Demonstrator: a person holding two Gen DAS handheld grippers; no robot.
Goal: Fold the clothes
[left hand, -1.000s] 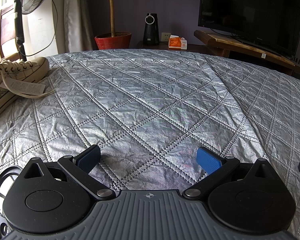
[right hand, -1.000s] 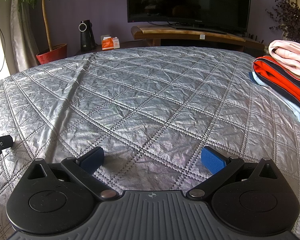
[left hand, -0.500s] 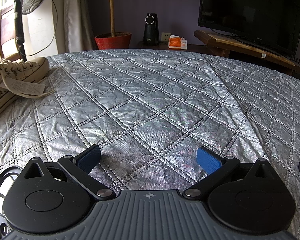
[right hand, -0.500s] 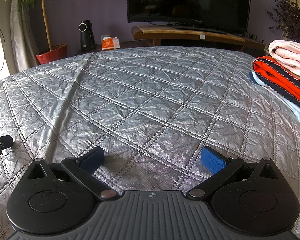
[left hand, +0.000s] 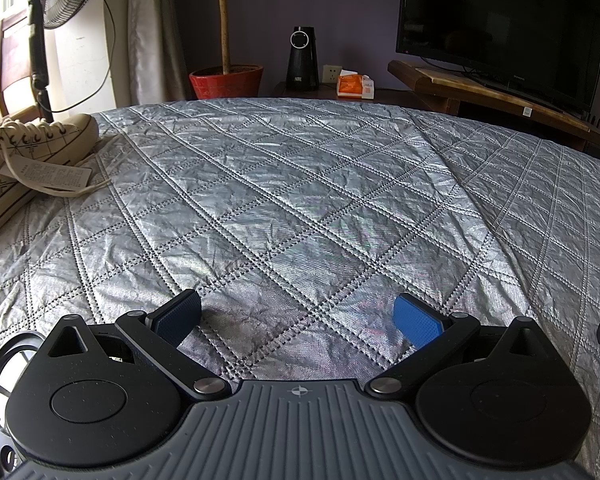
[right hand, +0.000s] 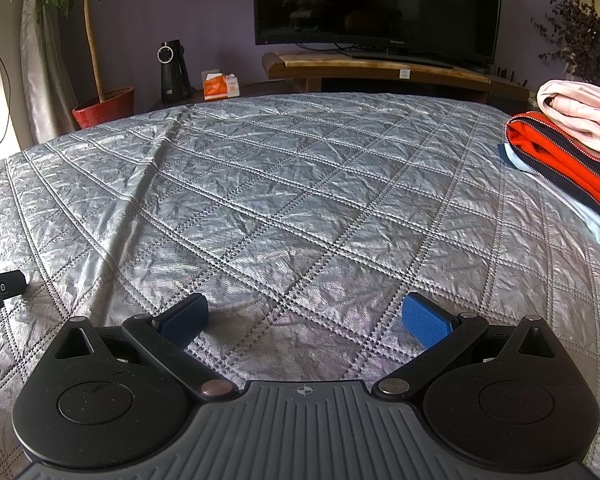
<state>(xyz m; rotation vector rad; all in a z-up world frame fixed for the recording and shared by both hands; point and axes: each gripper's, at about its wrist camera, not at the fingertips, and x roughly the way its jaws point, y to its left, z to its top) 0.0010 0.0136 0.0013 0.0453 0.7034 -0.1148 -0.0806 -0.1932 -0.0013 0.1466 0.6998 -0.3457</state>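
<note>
A pile of clothes lies at the right edge of the right wrist view: a pink garment (right hand: 580, 114) on top, an orange and navy zipped one (right hand: 560, 160) under it, a pale blue one (right hand: 572, 212) at the bottom. My right gripper (right hand: 305, 318) is open low over the silver quilted bedspread (right hand: 300, 184), well to the left of the pile, with nothing between its blue pads. My left gripper (left hand: 296, 316) is also open and empty over the bedspread (left hand: 300, 184). No clothes show in the left wrist view.
A cream sneaker (left hand: 24, 160) with a paper tag lies on the bed's left side. Beyond the bed stand a fan (left hand: 40, 20), a red plant pot (left hand: 226, 80), a black speaker (left hand: 302, 58), an orange tissue box (left hand: 354, 86) and a TV (right hand: 376, 4) on a wooden stand.
</note>
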